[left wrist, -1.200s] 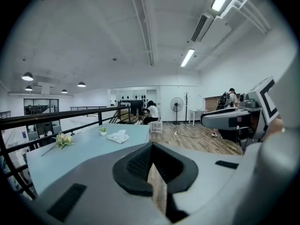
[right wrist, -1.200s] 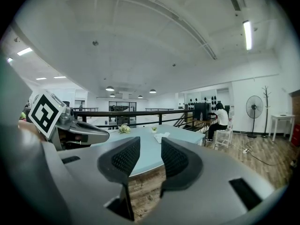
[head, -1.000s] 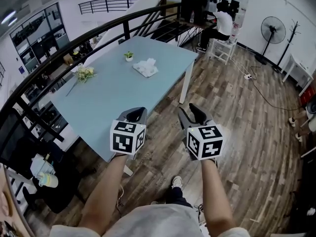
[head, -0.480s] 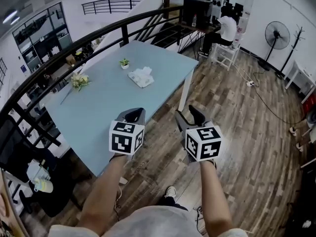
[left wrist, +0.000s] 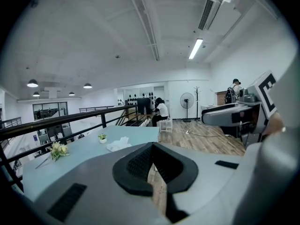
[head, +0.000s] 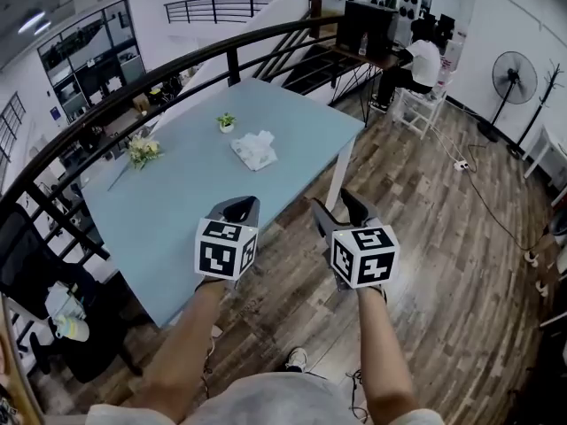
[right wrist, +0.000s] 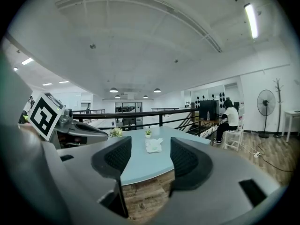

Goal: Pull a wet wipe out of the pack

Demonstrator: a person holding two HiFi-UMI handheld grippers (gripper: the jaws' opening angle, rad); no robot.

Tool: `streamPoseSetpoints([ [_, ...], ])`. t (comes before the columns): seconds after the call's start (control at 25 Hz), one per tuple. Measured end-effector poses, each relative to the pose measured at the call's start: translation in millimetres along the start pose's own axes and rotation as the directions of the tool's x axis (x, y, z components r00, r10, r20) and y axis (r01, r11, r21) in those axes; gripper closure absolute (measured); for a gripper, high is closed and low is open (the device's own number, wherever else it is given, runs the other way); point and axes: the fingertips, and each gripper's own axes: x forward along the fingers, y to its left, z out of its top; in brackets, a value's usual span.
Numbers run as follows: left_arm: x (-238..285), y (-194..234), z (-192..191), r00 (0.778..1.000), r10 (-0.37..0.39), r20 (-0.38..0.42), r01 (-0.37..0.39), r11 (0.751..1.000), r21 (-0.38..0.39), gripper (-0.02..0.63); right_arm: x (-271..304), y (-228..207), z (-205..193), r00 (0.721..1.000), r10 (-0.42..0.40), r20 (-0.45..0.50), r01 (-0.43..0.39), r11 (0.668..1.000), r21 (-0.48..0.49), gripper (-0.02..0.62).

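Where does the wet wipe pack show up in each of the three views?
Head view: wet wipe pack upper centre, on the blue table.
Left gripper view: pack left of centre, slightly below the middle.
Right gripper view: pack near the centre.
Shared landmark: the small potted plant beside it.

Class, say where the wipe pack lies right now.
In the head view, the wipe pack lies on the blue table, toward its far end, just nearer and right of the potted plant.

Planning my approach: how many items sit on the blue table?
3: wipe pack at centre, potted plant beyond it, flower bunch near the left edge. None seems hidden.
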Motion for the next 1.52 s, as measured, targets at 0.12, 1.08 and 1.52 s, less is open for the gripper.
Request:
streamPoseSetpoints([
  [0.12, 12, 2, 3, 1.0, 0.023, -0.002, -0.023, 1.0, -0.007, 0.614, 9, -12, 0, 1.0, 0.015, -0.005, -0.015, 1.0, 0.003, 0.342],
  [1.08, 56, 15, 21, 0.99, 0.143, 0.0, -0.143, 0.99, -0.02, 0.613, 52, -55, -1, 0.995, 0.103, -0.018, -0.103, 0.995, -0.006, 0.341],
  [1.52, 73, 39, 21, 0.984, 0.177, -0.004, -0.177, 0.984, -0.029, 0.613, 86, -56, -6, 0.989, 0.143, -0.031, -0.143, 0.99, 0.007, 0.341],
])
